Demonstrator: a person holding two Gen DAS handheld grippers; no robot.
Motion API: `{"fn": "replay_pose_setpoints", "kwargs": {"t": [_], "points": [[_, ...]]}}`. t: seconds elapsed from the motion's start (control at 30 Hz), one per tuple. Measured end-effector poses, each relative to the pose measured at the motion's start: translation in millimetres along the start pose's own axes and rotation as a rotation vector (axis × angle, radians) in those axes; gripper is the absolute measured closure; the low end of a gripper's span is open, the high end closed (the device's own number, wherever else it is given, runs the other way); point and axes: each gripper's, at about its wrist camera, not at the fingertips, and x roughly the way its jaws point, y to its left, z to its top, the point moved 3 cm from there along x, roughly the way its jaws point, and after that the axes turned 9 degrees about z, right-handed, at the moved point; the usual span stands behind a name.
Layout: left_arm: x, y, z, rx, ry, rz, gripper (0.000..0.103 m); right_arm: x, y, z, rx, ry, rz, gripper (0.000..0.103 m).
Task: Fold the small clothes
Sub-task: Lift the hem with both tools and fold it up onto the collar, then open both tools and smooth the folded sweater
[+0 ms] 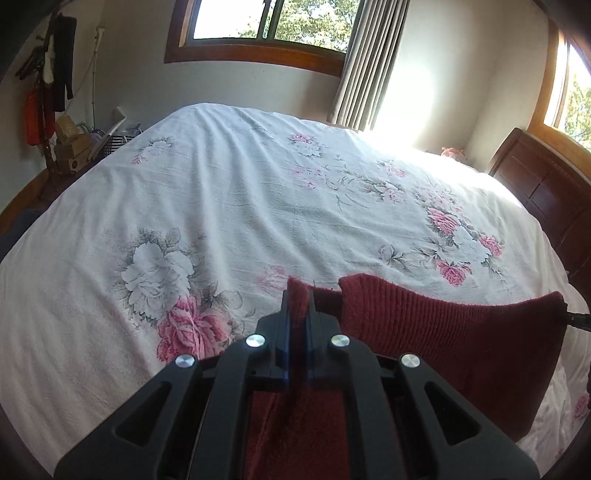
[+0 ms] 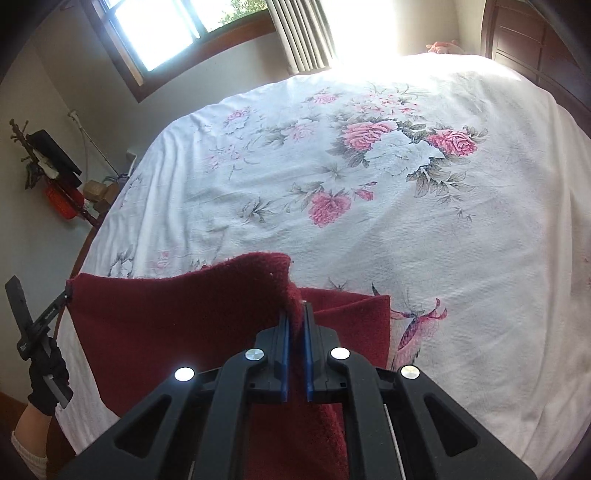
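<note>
My left claw (image 1: 298, 295) is pinched tight on a corner of the dark red knit garment (image 1: 443, 332), the fuzzy edge standing up between its two blue-lined fingers (image 1: 284, 306). From there the cloth runs off to the right in the left wrist view, held taut and lifted clear of the bed, with more of it hanging down beneath the claw's frame. My right claw (image 2: 295, 314) grips the opposite corner the same way, the jaws nearly together with a fold of the red knit squeezed between them. In the right wrist view the garment stretches away to the left, where its far corner meets the tip of my left claw, seen from the side with my gloved hand (image 2: 48, 376) around the handle (a pale sleeve cuff shows below the glove).

Beyond the cloth lies the bed (image 1: 258, 206), covered in a white sheet printed with pink and grey flowers, lightly creased. At its far right stands a dark wooden headboard (image 1: 546, 192). Farther still, a grey curtain (image 1: 365, 62) hangs beside a wood-framed window (image 1: 258, 33), and at the far left a coat rack (image 1: 48, 92) holds dark and red items.
</note>
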Motion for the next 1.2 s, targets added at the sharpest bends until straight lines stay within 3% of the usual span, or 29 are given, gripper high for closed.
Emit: {"fn": "replay_pose_setpoints", "kwargs": {"t": [0.37, 0.6, 0.7, 0.83, 0.97, 1.1, 1.2], "points": [[77, -8, -24, 0.096, 0.065, 0.087, 0.098, 78, -24, -4, 0.042, 0.088, -0.103, 0.097], [105, 16, -32, 0.009, 0.134, 0.162, 0.092, 108, -44, -13, 0.093, 0.132, -0.165, 0.095], [104, 31, -29, -0.021, 0.129, 0.215, 0.092, 113, -46, -15, 0.080, 0.144, -0.226, 0.082], [83, 28, -30, 0.024, 0.093, 0.192, 0.092, 102, -46, -20, 0.083, 0.139, -0.193, 0.077], [49, 1, -48, 0.137, 0.072, 0.104, 0.092, 73, -45, -36, 0.099, 0.134, -0.100, 0.077], [15, -21, -86, 0.182, 0.142, -0.023, 0.084, 42, -45, -73, 0.093, 0.174, -0.039, 0.071], [-4, -23, -121, 0.165, 0.210, -0.063, 0.074, 24, -50, -114, 0.079, 0.229, -0.050, 0.059]]}}
